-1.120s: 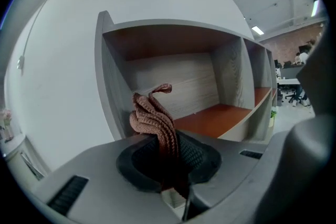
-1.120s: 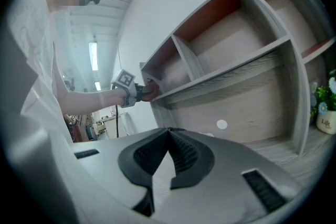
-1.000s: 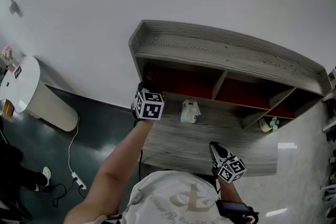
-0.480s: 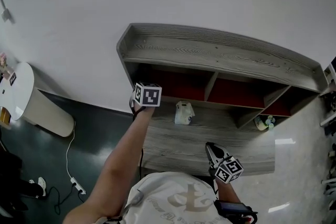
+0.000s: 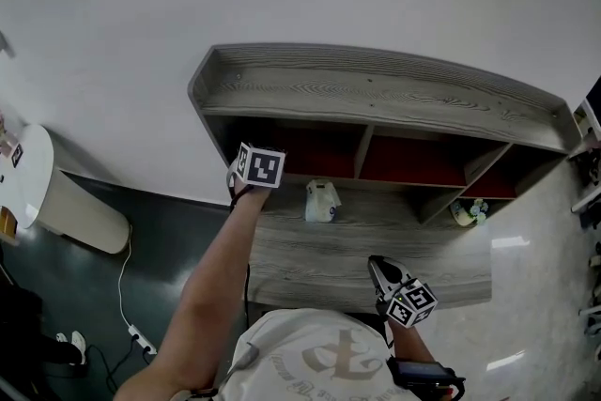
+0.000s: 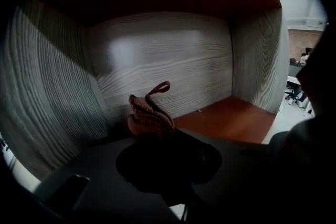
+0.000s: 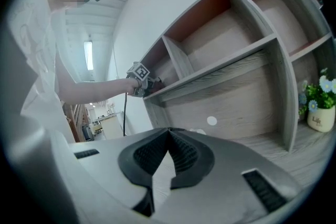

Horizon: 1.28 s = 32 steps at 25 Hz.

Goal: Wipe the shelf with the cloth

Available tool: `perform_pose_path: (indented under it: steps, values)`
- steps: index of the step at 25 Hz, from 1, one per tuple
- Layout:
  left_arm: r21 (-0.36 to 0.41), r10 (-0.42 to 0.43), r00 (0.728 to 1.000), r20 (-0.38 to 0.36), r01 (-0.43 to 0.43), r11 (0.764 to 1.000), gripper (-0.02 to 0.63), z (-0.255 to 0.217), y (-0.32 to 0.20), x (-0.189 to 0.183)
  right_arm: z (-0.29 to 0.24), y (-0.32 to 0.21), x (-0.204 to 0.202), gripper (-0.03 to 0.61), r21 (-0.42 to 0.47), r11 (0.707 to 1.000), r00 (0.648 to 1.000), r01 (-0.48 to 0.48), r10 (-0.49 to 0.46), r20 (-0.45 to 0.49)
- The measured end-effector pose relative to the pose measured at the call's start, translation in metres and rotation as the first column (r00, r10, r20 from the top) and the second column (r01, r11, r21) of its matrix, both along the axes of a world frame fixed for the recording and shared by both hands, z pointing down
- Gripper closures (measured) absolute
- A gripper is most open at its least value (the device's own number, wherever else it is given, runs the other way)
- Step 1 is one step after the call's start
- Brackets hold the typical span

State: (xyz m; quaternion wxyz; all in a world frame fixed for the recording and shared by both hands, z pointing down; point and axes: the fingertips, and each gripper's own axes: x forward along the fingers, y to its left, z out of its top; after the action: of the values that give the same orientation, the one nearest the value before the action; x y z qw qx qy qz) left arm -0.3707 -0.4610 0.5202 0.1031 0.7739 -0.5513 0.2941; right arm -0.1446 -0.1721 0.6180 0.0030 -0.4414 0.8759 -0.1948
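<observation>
- Fingers of the left gripper pinch the cloth inside a shelf compartment.
- Right gripper fingers are pressed together, empty; a flower pot stands to their right.

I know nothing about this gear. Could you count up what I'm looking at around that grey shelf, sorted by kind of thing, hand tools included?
Grippers: 2, the left gripper and the right gripper
Shelf unit: 1
Cloth: 1, reddish, held in the left gripper
White packet: 1, on the lower board
Potted plant: 1, at the right end
Total: 6
</observation>
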Motion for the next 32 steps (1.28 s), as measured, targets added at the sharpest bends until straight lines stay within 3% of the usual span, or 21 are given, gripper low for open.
perform_pose_path:
  steps: [15,32]
  values:
    - [-0.127,0.206,0.974,-0.089,-0.216,0.968,0.549,-0.004,0.013,0.078,0.009,0.013,0.028,0.574,-0.012,0.995,0.995,-0.097,0.097,0.028]
    - [-0.146,0.400,0.907,-0.131,-0.417,0.897,0.549,-0.002,0.048,0.170,0.008,0.038,0.075,0.574,-0.010,0.985,0.985,-0.171,0.172,0.023]
